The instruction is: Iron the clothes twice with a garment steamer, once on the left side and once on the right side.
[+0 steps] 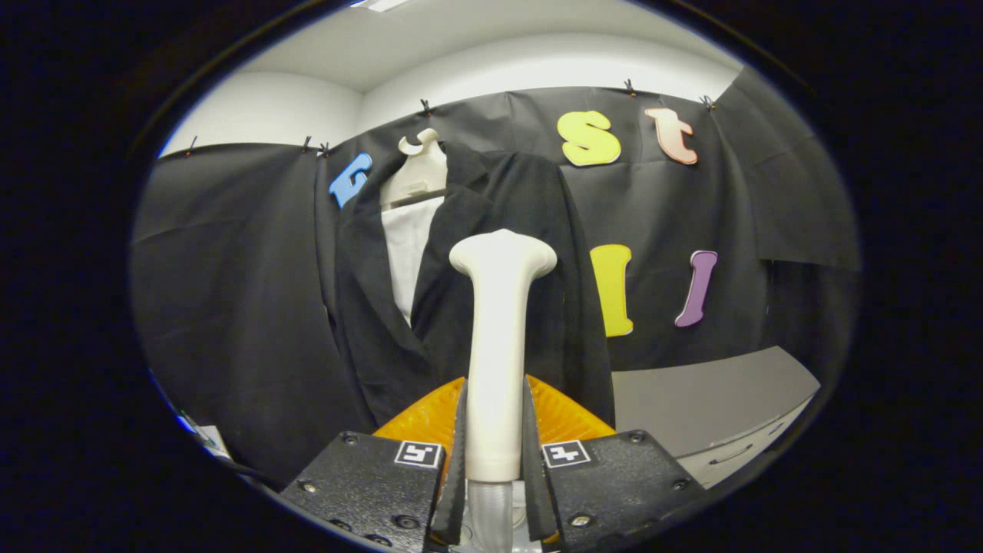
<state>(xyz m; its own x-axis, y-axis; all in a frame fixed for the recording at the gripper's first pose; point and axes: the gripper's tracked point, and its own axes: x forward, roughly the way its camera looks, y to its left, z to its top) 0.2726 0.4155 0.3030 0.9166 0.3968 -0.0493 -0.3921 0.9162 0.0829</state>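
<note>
My gripper (pixel 495 453) is shut on the cream handle of the garment steamer (pixel 499 338), which stands upright between the fingers with its wide head at the top. A clear hose leaves the handle's lower end. Beyond the steamer hangs a black jacket (pixel 476 253) on a cream mannequin torso (pixel 418 173), open at the front over a white panel (pixel 407 246). The steamer head sits in front of the jacket's right front panel, around chest height. Whether the head touches the cloth I cannot tell.
A grey cabinet (pixel 714 415) with drawer handles stands to the right of the jacket. An orange ribbed part (pixel 430 418) shows just behind the fingers. A dark cable (pixel 246 470) runs low at the left.
</note>
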